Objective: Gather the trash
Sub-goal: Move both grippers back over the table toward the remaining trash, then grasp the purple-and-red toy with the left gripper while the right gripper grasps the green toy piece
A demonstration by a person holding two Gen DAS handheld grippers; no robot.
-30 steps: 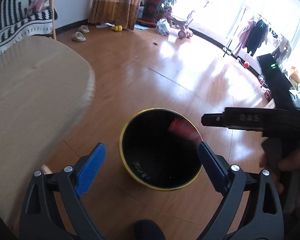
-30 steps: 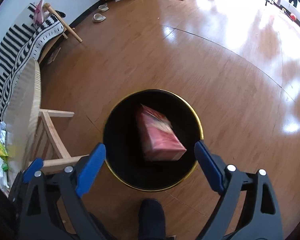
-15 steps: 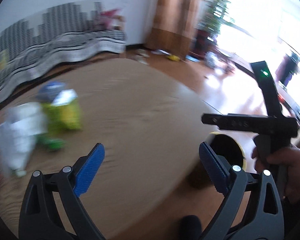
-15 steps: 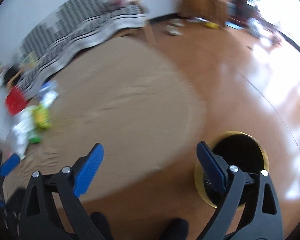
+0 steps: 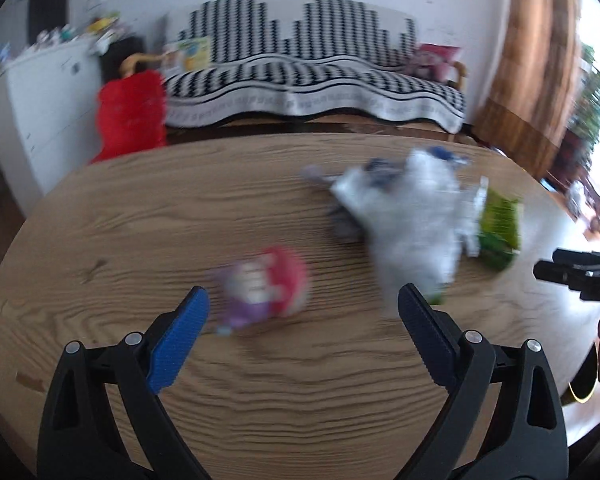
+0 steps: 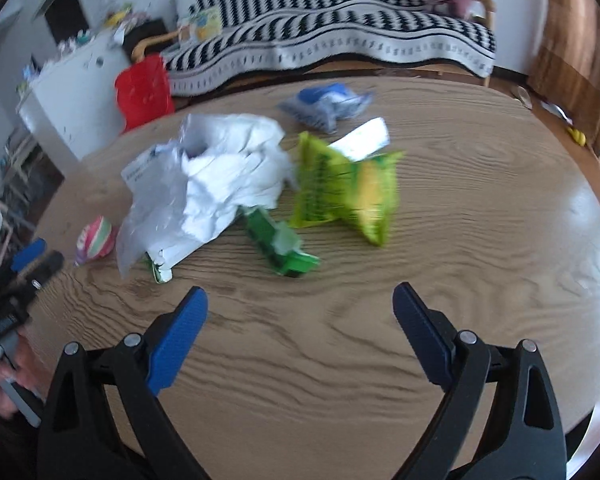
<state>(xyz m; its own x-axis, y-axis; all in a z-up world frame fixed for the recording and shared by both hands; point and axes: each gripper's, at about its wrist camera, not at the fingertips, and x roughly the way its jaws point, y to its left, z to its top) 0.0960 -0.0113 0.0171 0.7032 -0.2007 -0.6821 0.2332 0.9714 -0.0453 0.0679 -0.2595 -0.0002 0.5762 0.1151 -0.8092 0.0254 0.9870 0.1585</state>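
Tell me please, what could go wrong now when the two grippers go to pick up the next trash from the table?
1. The crumpled white paper overlaps the green carton, so a grab there may drag both.
2. The round pink wrapper, ahead of the open left gripper, might roll away.
3. Both views are blurred by motion, so the open right gripper could misjudge the yellow-green bag.

Both wrist views over littered table

A home living room: behind the wooden desk stands a sofa under a black-and-white throw, a white cabinet left of it, brown curtains right.
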